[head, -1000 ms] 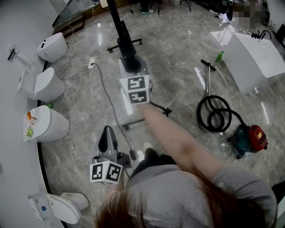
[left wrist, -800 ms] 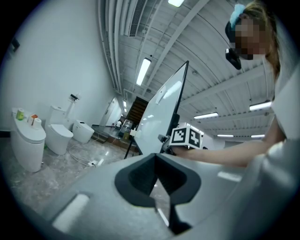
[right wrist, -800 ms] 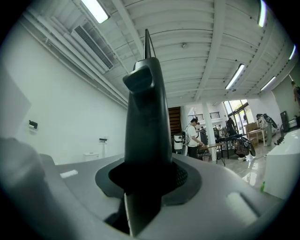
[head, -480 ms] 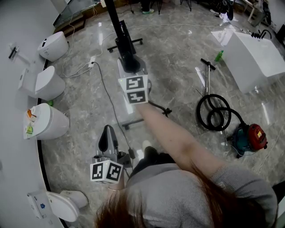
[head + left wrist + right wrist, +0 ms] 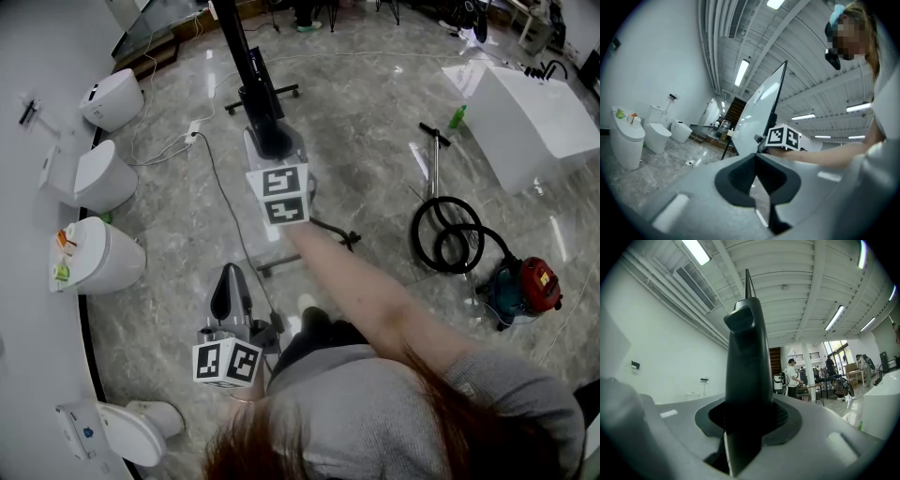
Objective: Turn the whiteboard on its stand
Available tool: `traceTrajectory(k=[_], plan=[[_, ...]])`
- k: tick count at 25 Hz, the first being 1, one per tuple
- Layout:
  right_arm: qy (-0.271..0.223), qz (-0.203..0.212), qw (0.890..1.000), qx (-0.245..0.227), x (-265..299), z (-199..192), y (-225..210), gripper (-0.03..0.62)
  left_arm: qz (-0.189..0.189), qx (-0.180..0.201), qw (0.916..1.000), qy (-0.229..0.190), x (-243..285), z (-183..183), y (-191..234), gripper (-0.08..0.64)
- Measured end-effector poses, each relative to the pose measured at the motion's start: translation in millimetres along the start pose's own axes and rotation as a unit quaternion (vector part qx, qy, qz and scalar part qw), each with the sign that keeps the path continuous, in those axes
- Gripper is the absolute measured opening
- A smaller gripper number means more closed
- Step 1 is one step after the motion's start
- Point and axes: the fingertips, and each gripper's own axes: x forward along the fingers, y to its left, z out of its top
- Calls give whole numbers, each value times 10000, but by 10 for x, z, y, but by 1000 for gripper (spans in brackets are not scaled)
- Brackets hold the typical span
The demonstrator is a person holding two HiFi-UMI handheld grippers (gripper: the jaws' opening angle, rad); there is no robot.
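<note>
From above in the head view, the whiteboard (image 5: 246,66) shows edge-on as a dark bar on a wheeled stand (image 5: 266,94). My right gripper (image 5: 273,142) reaches forward at arm's length and is shut on the board's black side frame (image 5: 746,348), which stands upright between its jaws. My left gripper (image 5: 228,277) hangs low and nearer the body, jaws shut with nothing in them, apart from the board. The left gripper view shows the white board face (image 5: 759,110) and the right gripper's marker cube (image 5: 785,137) beyond the closed left gripper (image 5: 756,161).
Three white toilets (image 5: 94,262) line the curved left wall, with another at the bottom left. A cable (image 5: 220,187) runs across the marble floor under the stand. A red vacuum (image 5: 530,286) with a coiled hose (image 5: 450,239), a white tub (image 5: 534,122) and a green bottle (image 5: 460,118) lie to the right.
My right gripper, still clamped on the frame, has shifted a little to the left, and the board's edge has gone with it. The left gripper has drifted slightly.
</note>
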Motion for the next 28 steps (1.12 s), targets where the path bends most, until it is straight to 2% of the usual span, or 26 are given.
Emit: traceTrajectory(k=[17, 28], plan=[[-80, 96, 9999, 55, -475, 11, 94, 143, 120, -103, 9999, 60, -411, -317, -300, -5], [-51, 115, 9999, 70, -577, 24, 153, 144, 1, -100, 9999, -40, -431, -233, -368, -5]])
